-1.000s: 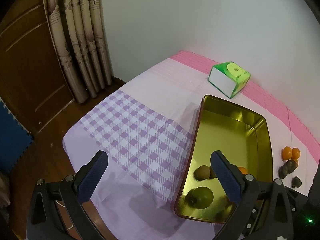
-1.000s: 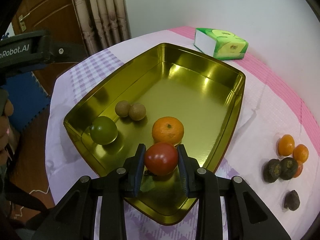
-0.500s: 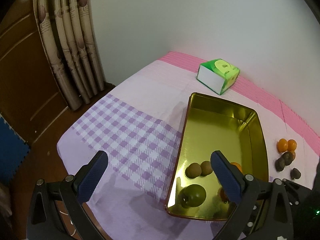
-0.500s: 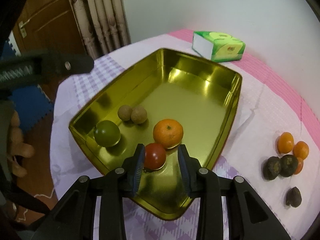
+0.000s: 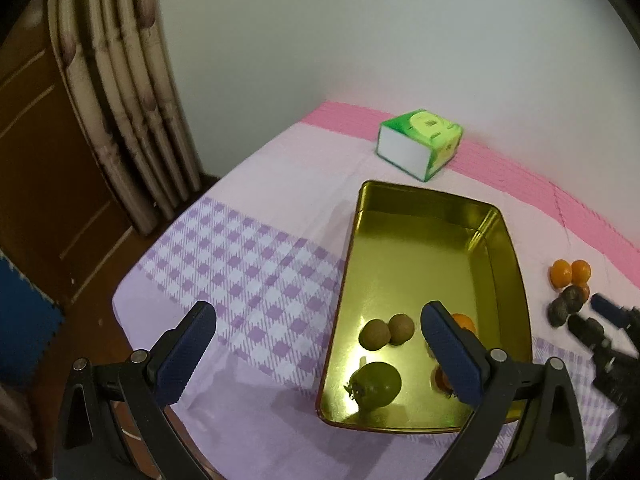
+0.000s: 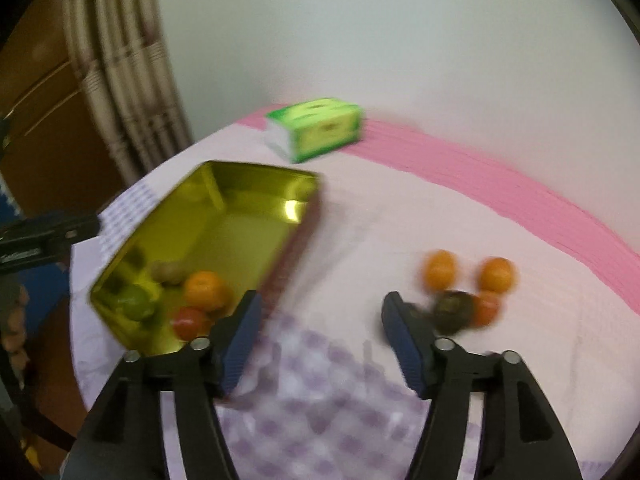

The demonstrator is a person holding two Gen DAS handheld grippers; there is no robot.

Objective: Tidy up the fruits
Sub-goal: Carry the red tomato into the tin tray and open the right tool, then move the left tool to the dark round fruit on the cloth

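Pink cloth (image 6: pixel 400 216) blurred; my right gripper (image 6: pixel 320 334) just opened, tomato (image 6: pixel 188 322) dropped in tin (image 6: pixel 256 168) at 9 o'clock; left gripper (image 5: pixel 316 344) wide, empty.

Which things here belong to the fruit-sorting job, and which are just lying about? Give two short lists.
Job:
gold tray
green fruit, two brown fruits, orange and red fruit in the tray
loose fruits on the cloth
right gripper, jaws open, empty

Lying about:
tissue box
curtain
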